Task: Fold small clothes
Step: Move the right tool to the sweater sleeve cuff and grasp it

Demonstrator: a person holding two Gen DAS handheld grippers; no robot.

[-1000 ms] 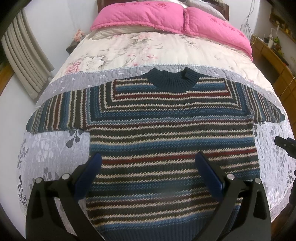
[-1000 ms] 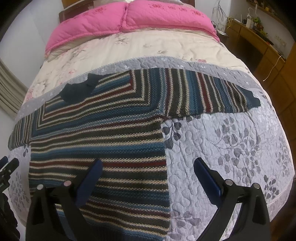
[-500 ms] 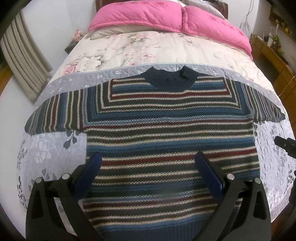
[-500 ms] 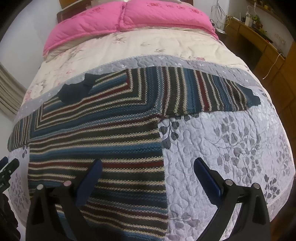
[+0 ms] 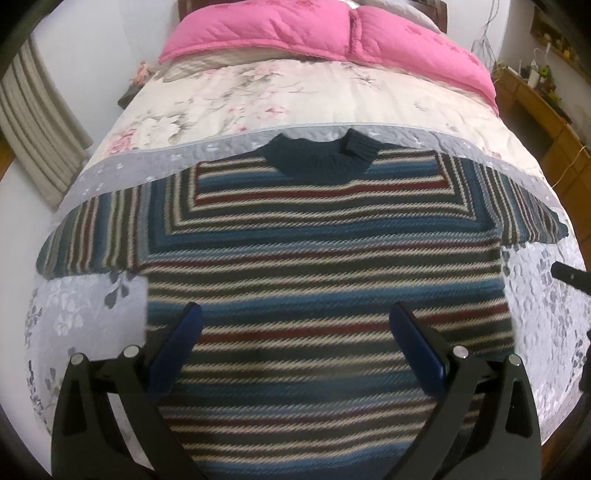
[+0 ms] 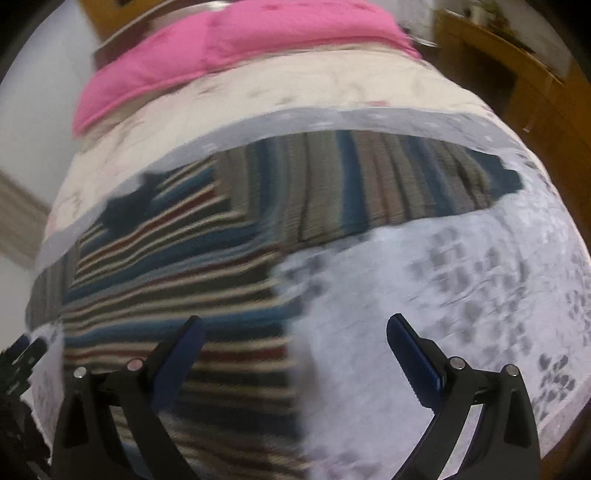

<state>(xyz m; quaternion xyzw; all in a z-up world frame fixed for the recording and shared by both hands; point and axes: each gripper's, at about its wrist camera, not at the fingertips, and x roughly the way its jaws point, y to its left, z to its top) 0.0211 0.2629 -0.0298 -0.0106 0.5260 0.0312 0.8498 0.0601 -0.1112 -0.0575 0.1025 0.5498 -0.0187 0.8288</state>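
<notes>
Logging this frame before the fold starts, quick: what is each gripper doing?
Left gripper: open, empty, above the striped sweater.
Right gripper: open, empty, over the sweater's side edge and the bedspread.

We see the striped knitted sweater [image 5: 325, 266] lying flat on the grey leaf-patterned quilted bedspread [image 5: 85, 317], sleeves spread to either side. Beyond the sweater's collar lies the cream floral quilt [image 5: 258, 92], and behind that the pink padded duvet [image 5: 314, 33]. Our left gripper [image 5: 295, 332] hovers over the sweater's lower body; our right gripper [image 6: 295, 343] hangs over the sweater's right side edge.
</notes>
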